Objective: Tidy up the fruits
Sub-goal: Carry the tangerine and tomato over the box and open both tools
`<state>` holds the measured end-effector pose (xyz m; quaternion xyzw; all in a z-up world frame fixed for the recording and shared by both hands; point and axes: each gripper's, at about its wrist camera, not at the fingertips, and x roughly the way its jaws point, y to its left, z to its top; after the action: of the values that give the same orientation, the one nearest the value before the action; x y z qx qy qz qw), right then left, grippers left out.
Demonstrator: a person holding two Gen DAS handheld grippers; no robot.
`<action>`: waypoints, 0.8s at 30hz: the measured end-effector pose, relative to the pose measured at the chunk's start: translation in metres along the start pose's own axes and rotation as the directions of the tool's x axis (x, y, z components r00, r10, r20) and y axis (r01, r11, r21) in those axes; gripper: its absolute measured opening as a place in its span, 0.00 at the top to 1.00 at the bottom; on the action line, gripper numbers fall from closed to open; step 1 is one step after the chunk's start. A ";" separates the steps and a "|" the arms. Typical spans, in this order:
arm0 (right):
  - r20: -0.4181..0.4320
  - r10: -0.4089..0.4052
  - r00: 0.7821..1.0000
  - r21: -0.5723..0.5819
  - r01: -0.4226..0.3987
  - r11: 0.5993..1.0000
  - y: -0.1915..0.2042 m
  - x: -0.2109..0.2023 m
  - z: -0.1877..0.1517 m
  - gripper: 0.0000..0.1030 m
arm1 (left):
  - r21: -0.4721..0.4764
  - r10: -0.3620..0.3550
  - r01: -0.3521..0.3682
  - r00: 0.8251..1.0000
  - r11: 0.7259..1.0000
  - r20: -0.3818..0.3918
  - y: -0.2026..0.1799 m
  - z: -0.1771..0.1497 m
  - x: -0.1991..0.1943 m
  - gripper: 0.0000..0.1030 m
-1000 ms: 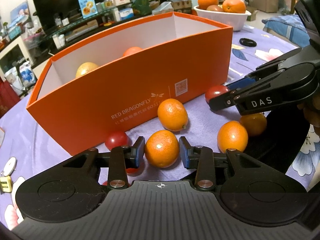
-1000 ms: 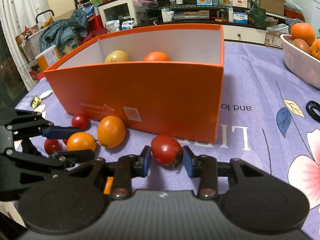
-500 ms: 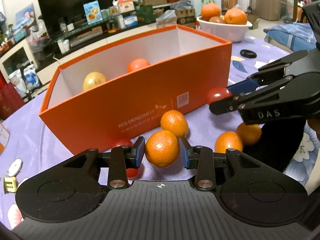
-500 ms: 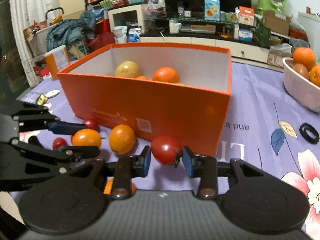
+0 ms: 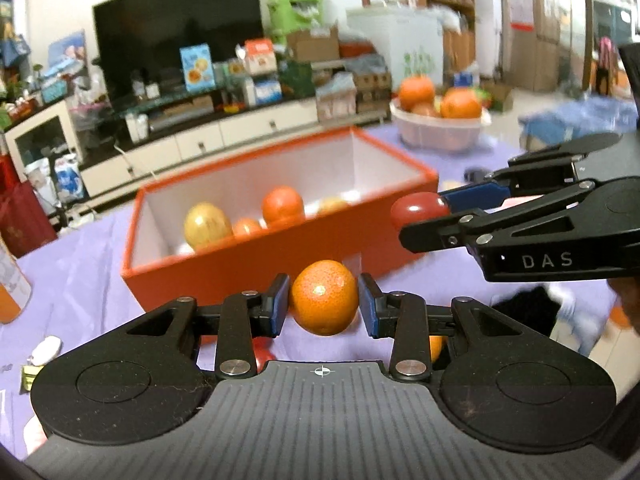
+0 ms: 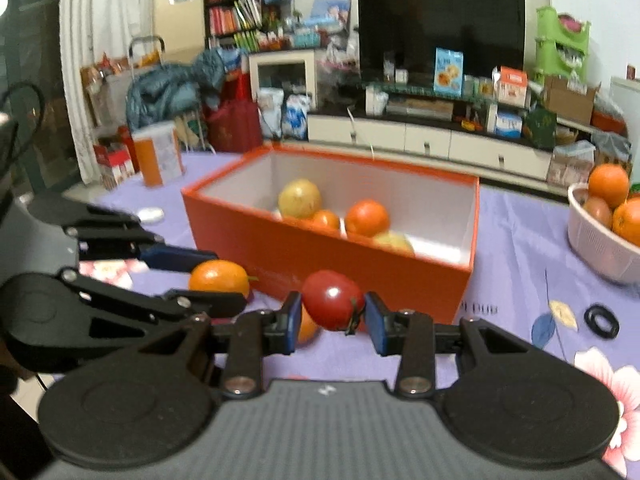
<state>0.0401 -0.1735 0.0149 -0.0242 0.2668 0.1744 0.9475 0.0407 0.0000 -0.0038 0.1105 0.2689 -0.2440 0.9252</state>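
Currently:
left tongs (image 5: pixel 323 300): closed on a small orange (image 5: pixel 324 297), pads touching both its sides; fruit is lifted off the table, in front of the box's near wall.
right tongs (image 6: pixel 331 321): clamped on a red tomato (image 6: pixel 333 299), also airborne, near the box's front corner.
orange box (image 6: pixel 400 280): open top, sits on the purple floral table (image 6: pixel 516 248). Inside: a yellowish fruit (image 6: pixel 300 198), an orange-red fruit (image 6: pixel 367 218), a smaller orange one between them, plus another pale one partly hidden by the near wall.
done: several pieces boxed, by my read.
in hand: two pieces mid-carry, neither over the opening yet.
left: both drops. Loose fruit on the table too: bits of red and orange peek out under the left tongs in the left wrist view, and an orange piece behind the right tongs' left pad; count unclear.
white bowl (image 6: pixel 596 240): holds big oranges at the table's far side, well apart from the box. Can't tell if those belong to the job.
progress: roughly midway, judging by box contents vs leftovers.
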 end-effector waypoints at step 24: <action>-0.104 -0.064 0.992 0.177 0.082 0.981 -0.030 0.138 0.067 0.59 | -0.262 0.171 -0.184 0.983 0.947 -0.072 0.096 0.054 0.110 1.00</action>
<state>0.1938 -0.1489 -0.0004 0.0436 0.3267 0.1130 0.9373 0.1950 0.0214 -0.0130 0.0140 0.3104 -0.1185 0.9431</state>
